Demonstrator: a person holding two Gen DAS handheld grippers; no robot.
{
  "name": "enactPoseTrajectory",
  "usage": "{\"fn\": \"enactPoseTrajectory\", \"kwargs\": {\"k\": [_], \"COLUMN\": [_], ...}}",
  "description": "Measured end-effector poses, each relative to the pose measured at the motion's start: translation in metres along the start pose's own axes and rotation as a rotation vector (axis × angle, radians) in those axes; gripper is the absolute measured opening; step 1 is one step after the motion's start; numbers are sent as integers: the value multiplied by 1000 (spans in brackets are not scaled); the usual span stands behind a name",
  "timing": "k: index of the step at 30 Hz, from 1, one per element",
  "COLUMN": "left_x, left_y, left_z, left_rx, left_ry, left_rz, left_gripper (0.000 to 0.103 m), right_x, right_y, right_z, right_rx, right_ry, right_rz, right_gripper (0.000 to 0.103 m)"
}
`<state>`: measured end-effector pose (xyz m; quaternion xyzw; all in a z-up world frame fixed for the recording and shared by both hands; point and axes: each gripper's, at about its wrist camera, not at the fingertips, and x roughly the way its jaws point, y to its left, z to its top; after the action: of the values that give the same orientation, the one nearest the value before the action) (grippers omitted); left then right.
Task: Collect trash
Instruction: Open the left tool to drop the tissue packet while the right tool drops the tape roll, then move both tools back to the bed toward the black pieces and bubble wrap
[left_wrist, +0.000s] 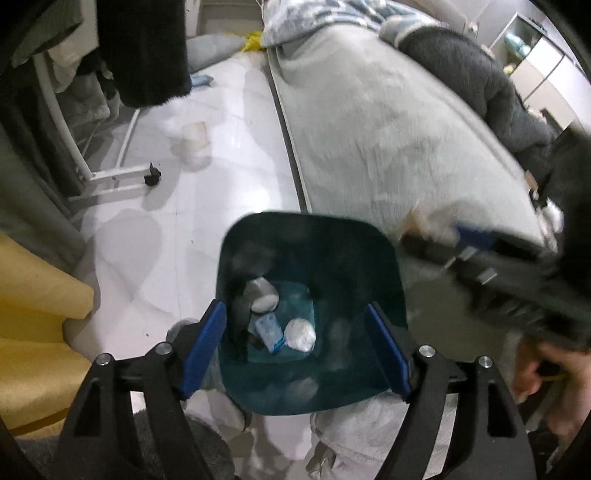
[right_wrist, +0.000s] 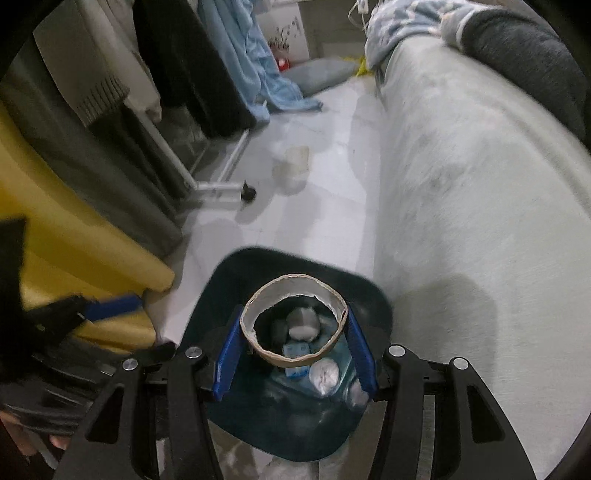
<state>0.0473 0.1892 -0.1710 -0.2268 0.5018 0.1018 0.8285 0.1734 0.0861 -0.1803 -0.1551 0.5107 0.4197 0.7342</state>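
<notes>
Right wrist view: right gripper (right_wrist: 293, 341) is clamping a brown cardboard tube (right_wrist: 293, 323) above the dark teal plastic bin (right_wrist: 369, 291), which is already holding crumpled white wads (right_wrist: 325, 376); left gripper (left_wrist: 295, 347) is hanging spread and empty above it; a pale cup (right_wrist: 295, 162) is lying beyond it, uncollected.

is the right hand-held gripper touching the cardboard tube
Touching. The right wrist view shows the right hand-held gripper with both blue pads pressed against the cardboard tube, holding it over the teal bin.

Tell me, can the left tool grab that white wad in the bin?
Probably yes. The left tool is open and empty right over the bin, and the wad lies uncovered at the bottom, though it sits deep.
</notes>
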Motion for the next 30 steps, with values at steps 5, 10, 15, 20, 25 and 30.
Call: {"fn": "enactPoseTrajectory", "kwargs": {"k": [5,10,15,20,25,30], "left_x": [-20,-43,-70,-95,-110,-118], "left_y": [4,0,-10,-22,-32,-45], "left_z": [6,14,22,25,22,21], "left_rx": [-17,-8,22,65,98,98], "left_ry": [-84,-192,-310,-421,-510,-567], "left_rz": [-24,-41,-52,-47,-36,-55], "left_gripper": [82,82,82,82,82,82], "right_x": [24,42,51,40,25,4], "right_y": [7,15,20,25,24,18], "right_z": [-10,-20,-21,-14,-17,-17], "right_rx": [-27,-61,-71,-77,-87,-74], "right_ry": [71,133,165,137,112,69], "right_rz": [-15,-36,-35,-18,-16,8], "right_gripper": [54,54,58,81,84,84]}}
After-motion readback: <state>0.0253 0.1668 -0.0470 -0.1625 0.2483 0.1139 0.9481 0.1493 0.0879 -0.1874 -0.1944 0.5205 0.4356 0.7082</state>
